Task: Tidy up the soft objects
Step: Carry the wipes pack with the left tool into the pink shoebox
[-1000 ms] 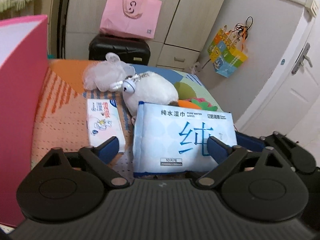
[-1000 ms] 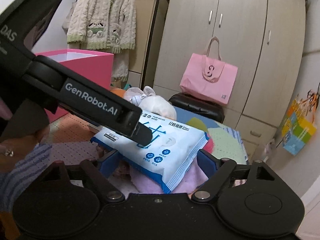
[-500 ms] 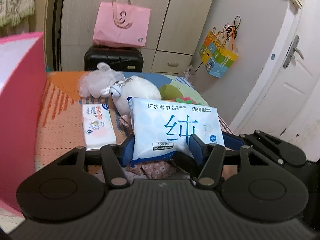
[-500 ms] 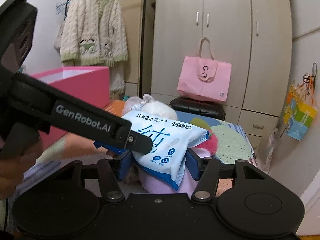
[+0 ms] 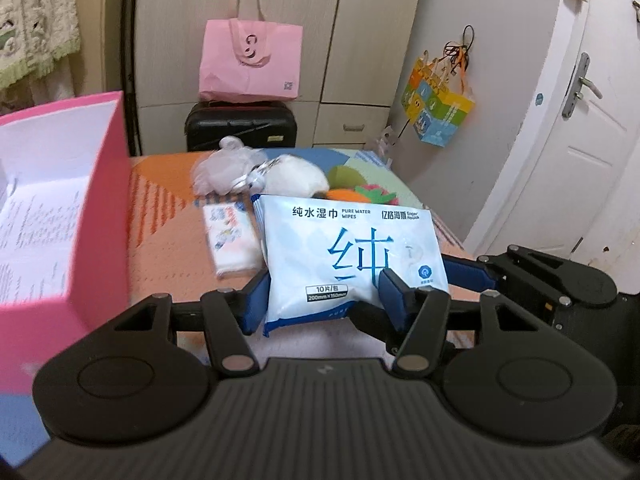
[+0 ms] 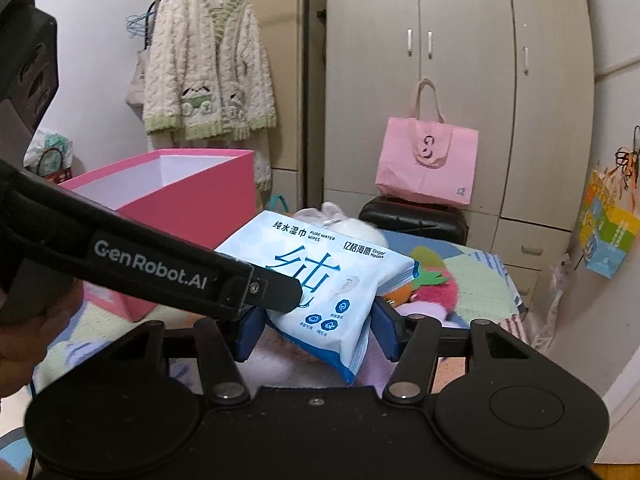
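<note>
Straight ahead of the tool, a pink tote bag [image 5: 251, 65] sits on a black suitcase [image 5: 239, 125] against the beige wardrobe [image 6: 460, 80]. Up to the right hangs a colourful gift bag [image 5: 438, 110] beside a white door [image 5: 576, 152]; a knitted cardigan [image 6: 208, 76] hangs far left.

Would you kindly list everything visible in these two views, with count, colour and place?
wet wipes pack: 1, white and blue, held above the bed
tissue pack: 1, white, on the bed, left of the wipes
white plush toy: 1, white, far end of bed
mesh sponge: 1, pale, beside the plush
carrot plush: 1, orange, pink and green, behind the wipes
pink box: 1, open, left side
pink bag: 1, on black case
cardigan: 1, cream, hanging
colourful bag: 1, on wall
left hand-held gripper: black, blue pads, shut on wipes
right hand-held gripper: same, shut on wipes
</note>
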The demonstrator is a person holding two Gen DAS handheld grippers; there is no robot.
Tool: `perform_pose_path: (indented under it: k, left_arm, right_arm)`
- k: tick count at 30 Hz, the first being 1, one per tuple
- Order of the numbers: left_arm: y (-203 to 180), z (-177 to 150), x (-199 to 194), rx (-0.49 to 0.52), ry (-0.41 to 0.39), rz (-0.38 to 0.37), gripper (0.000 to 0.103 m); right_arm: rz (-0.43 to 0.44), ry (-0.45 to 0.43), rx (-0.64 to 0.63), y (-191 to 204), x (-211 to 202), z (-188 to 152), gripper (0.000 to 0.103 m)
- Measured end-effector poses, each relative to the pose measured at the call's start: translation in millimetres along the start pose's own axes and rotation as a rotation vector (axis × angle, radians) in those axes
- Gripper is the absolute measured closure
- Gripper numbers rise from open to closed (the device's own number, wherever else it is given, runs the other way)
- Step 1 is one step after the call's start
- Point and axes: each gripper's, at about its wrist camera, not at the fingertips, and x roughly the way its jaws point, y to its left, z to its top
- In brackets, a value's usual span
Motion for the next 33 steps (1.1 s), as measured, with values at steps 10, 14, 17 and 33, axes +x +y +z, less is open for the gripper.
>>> perform_pose_path:
  k: [10,14,17,33]
  left_arm:
    - [16,-30,-31,-0.072,0.08,0.081,0.046]
    - [29,-36,-54,-0.12,0.084,0.095,0.046]
    - [37,-42,-77,-0.129,0.072,0.114,0.046]
    - [83,-23,-158,-0.182,0.03,0.135,0.046]
  right_arm:
    - [0.111,0.144,0.045,29,-4,-5,0.041]
    - [0.176,0.178,0.057,44,-6,-3,0.041]
    - [0.233,0.19,0.077,54,-11,2,0.041]
    - [0.384,0.168,-0.077,120,-28,59,0.041]
